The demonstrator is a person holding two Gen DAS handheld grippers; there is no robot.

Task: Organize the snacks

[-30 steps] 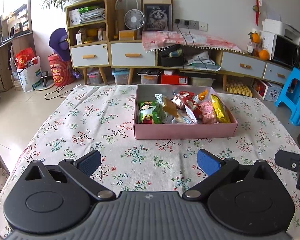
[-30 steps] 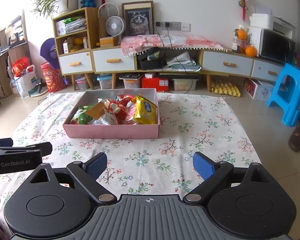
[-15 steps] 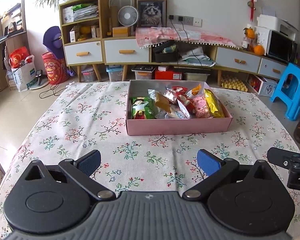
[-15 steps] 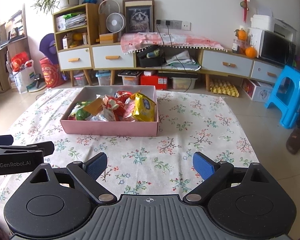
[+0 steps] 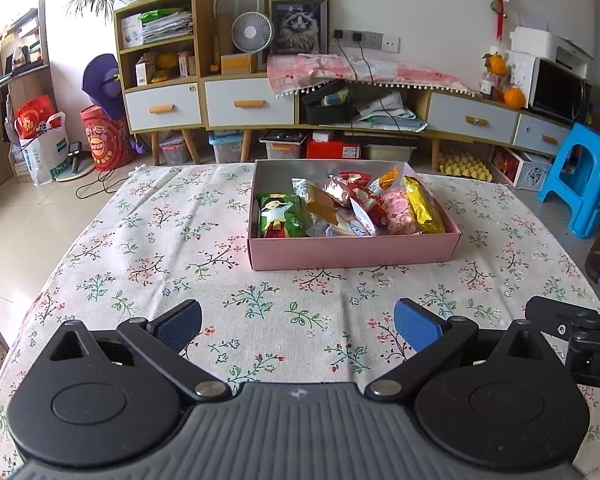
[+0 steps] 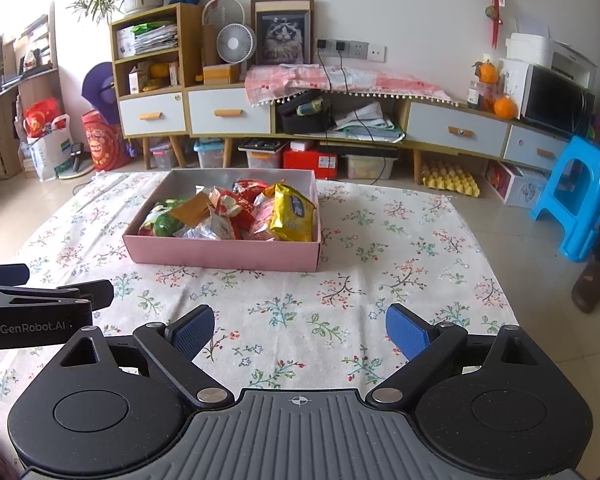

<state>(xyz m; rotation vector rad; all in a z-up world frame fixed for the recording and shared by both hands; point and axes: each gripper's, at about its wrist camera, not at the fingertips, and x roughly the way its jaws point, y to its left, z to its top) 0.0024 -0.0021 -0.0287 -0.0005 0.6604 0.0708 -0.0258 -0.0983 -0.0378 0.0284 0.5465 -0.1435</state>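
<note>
Over the last second both grippers have been drawn back and raised slightly: the pink box [image 5: 354, 249] is now seen smaller and farther ahead of the fingers in both wrist views than it was a second ago, with more of the floral-clothed surface [image 5: 172, 248] exposed between. The left gripper [image 5: 298, 324] is held with its blue-padded fingers [image 5: 414, 325] spread wide and nothing between them; the right gripper [image 6: 300, 330] is likewise spread and empty. All visible snack packets are gathered inside the box, well ahead of both pairs of fingers: a green packet [image 5: 281, 220] at the left end, a yellow packet [image 6: 292, 213] at the right end, red and silver wrappers piled between. No loose snack is seen on the surface around the fingers. From this, the gathering is judged to be finished or nearly so, and the retreat is read as a withdrawal after the last placement.
</note>
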